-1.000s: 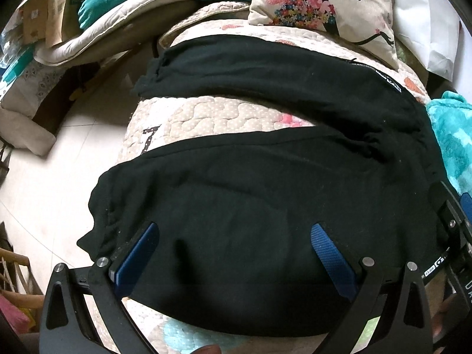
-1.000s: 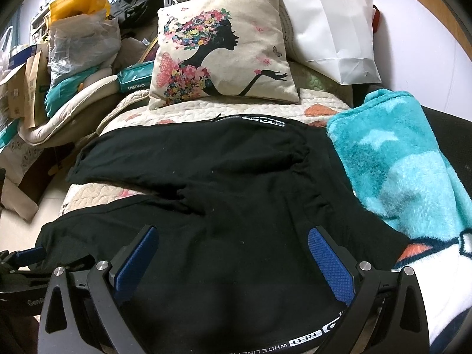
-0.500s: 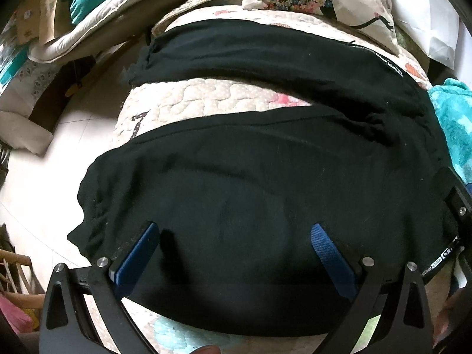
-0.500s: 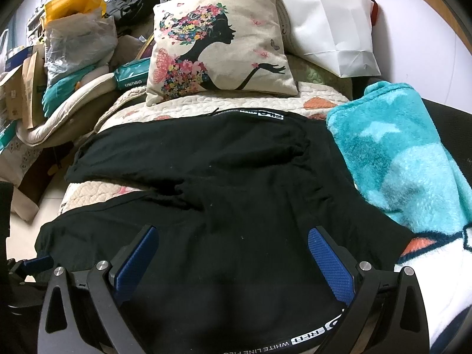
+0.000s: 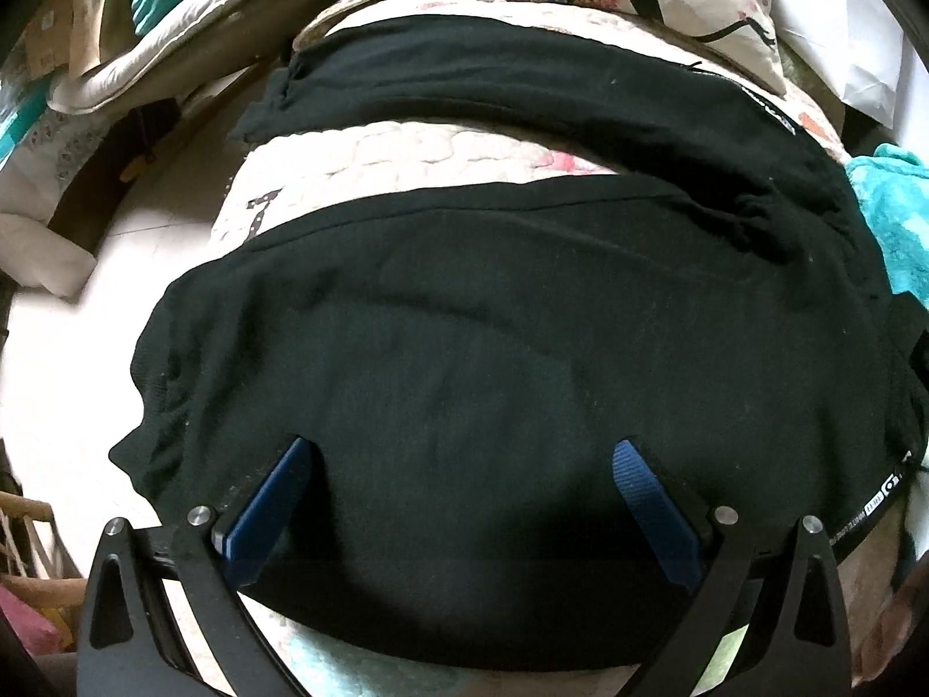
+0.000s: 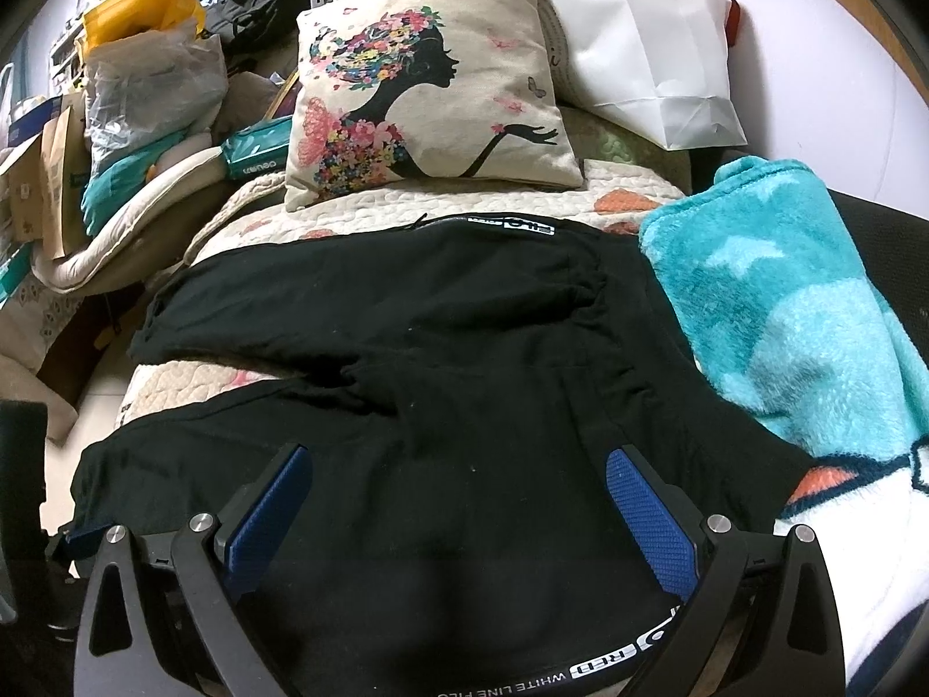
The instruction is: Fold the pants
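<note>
Black pants (image 5: 493, 348) lie spread flat on a quilted cream bed cover (image 5: 406, 157), legs apart in a V and pointing left, waistband with white lettering (image 6: 609, 662) at the near right. My left gripper (image 5: 464, 453) is open, its blue pads over the near leg close to the near edge. My right gripper (image 6: 453, 459) is open over the seat and waistband area of the pants (image 6: 464, 348). Neither holds cloth.
A printed cushion (image 6: 429, 99) and a white paper bag (image 6: 644, 46) lie at the bed's far end. A teal fleece blanket (image 6: 784, 313) lies along the right of the pants. Bags and bedding (image 6: 133, 116) pile at the left; pale floor (image 5: 87, 319) lies beyond the bed's left edge.
Both grippers have come slightly lower and closer over the pants, still open. The pants have not moved.
</note>
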The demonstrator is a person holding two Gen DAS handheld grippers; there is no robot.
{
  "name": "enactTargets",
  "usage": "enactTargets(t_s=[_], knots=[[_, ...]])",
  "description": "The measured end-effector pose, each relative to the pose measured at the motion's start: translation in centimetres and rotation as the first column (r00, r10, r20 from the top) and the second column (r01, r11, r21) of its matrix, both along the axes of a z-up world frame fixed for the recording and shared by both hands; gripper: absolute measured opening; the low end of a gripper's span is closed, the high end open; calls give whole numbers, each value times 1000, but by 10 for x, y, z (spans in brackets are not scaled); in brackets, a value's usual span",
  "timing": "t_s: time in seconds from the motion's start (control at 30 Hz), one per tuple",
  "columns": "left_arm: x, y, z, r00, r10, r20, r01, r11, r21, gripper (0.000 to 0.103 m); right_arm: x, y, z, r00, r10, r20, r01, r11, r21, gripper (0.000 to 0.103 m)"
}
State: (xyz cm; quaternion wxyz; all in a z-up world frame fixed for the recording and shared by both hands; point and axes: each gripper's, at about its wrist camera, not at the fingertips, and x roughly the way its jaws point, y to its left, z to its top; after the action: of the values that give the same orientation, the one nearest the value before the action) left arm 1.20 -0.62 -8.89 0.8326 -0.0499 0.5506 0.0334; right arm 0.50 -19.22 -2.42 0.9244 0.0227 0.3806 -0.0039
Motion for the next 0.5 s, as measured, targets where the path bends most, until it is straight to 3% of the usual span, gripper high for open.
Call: enactTargets(t_s=[0.13,0.3,0.37,0.5], knots=[[-4,-7,0,999,-33,4,32,999,40,103,-1,-1,1,1000,4,5,-4,1000,-3,103],[-9,2,12,999,-23,44,24,999,-21,100,-3,0,9,999,15,29,-14,1000,-17,103],[-11,9,25,997,1,74,3,999,-42,100,-5,0,18,999,26,45,-25,1000,-14,103],[-19,26,77,974,53,218,-40,997,-66,100,-11,-1,49,992,69,102,-67,997,-25,103]])
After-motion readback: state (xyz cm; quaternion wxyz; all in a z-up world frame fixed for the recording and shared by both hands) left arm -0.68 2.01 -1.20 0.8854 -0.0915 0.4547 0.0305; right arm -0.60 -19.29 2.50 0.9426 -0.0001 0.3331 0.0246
